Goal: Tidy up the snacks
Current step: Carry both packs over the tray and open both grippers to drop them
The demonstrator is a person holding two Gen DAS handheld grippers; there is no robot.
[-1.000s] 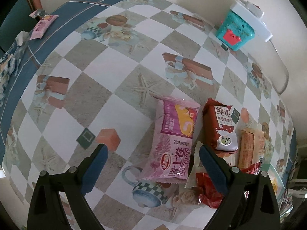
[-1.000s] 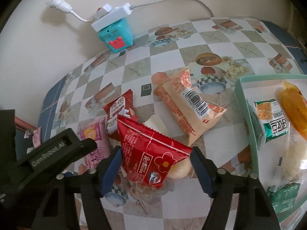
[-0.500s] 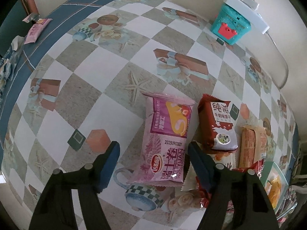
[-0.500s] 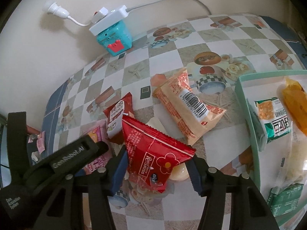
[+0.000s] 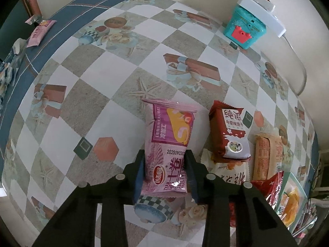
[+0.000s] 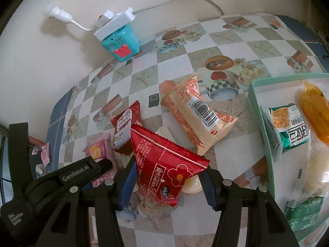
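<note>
My left gripper (image 5: 165,175) is shut on the near end of a pink snack packet (image 5: 169,144) that lies on the checked tablecloth. My right gripper (image 6: 168,185) has its jaws on both sides of a red Rice Kiss packet (image 6: 164,164), narrowed but with a gap left on the right side. A brown-red biscuit packet (image 5: 230,131), an orange wafer packet (image 6: 197,119) and a white packet (image 5: 228,175) lie beside them. The left gripper's body shows in the right wrist view (image 6: 61,181), over the pink packet (image 6: 100,152).
A mint green tray (image 6: 261,111) at the right holds a green packet (image 6: 290,125), an orange packet (image 6: 316,111) and other snacks. A teal toy box (image 5: 244,30) with a white power strip (image 6: 115,24) on it stands by the wall. A small pink packet (image 5: 39,33) lies far left.
My left gripper moved forward over the pink packet and closed on it. My right gripper's jaws narrowed around the red packet.
</note>
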